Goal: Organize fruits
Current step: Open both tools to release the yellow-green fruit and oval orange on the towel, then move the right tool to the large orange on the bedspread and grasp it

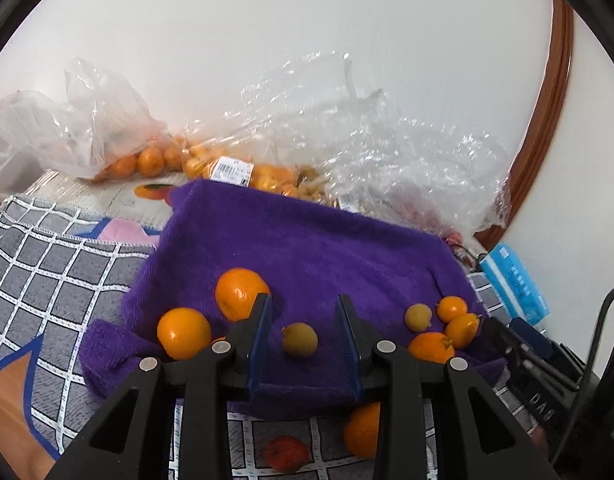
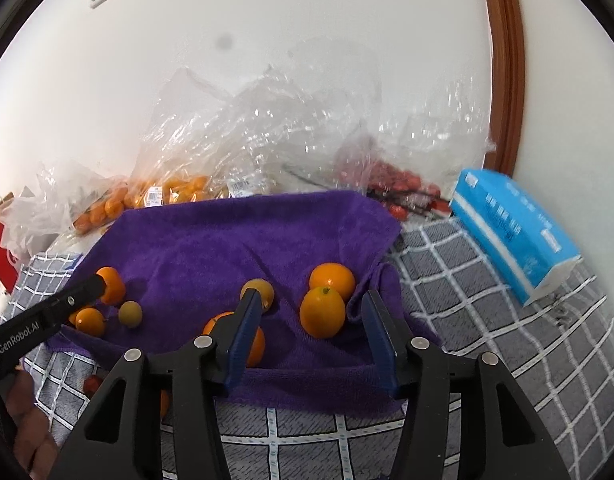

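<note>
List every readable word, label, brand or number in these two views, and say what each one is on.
"GenRobot.AI": on the side of the left gripper, seen in the right wrist view.
"DAS": partial raised letters on the black gripper body at the right edge of the left wrist view.
Barcode labels on the bags of oranges: print too small to read.
Blue tissue pack: print blurred, unreadable.

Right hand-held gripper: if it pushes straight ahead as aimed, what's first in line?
Likely the nearer orange on the purple towel, lying ahead of the right hand-held gripper between its open fingers. A second orange sits behind it; depth unclear.
</note>
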Demonstrator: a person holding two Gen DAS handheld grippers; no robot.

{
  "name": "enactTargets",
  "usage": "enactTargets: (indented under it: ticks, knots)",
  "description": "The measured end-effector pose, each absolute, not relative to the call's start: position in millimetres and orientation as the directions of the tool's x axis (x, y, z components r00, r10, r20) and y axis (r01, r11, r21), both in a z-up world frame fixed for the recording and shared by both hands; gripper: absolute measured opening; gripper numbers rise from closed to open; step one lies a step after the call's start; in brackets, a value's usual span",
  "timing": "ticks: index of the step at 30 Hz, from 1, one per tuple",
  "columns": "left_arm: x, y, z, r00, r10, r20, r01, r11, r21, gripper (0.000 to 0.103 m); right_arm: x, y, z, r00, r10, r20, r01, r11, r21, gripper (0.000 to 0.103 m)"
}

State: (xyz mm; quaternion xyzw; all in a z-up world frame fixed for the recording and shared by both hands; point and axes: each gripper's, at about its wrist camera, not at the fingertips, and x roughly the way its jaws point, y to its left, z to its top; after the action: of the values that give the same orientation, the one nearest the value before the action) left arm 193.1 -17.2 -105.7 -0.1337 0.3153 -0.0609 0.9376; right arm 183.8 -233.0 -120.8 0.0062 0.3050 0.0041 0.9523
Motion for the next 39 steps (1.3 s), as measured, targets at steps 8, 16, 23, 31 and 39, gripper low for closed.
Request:
enactTargets:
  ticks: [8,16,23,31,39]
  knots:
    - [177.4,-6.6,-76.3,0.803,-0.159,-0.574,0.022,0.971,-0.238,0.031,154.0,-218.7,-103.0,0.813,-0.023,-0.582,0.005,0.999,-0.033,0.052]
    - [146.3,29.4,-84.3,0.749,-0.13,-0.65,-0.009,0.979,-0.205,0.031,134.0,-204.5,-95.5,0.768,0.084,-0.635,-0.049,0.996,0.073,0.052]
    - [119.8,80.2,-104.0,0.709,-0.109,-0.697,-0.085,0.968,-0.238,0.033,114.4,-177.5,-112.6,0.726,0.129,-0.676,-0.079,0.991,0.105,0.052]
    - [111.9,94.5,-126.2,0.676,-0.125,-0.726,-0.086,0.965,-0.247,0.035,109.4,-153.5,-121.4,0.712,0.138,-0.688,-0.098,0.99,0.097,0.052]
    - [114.2,88.8,-146.1,0.653,-0.119,-0.748,-0.079,0.971,-0.224,0.035,123.2,-136.0,-133.8,0.688,0.138,-0.713,-0.131,0.989,0.064,0.052]
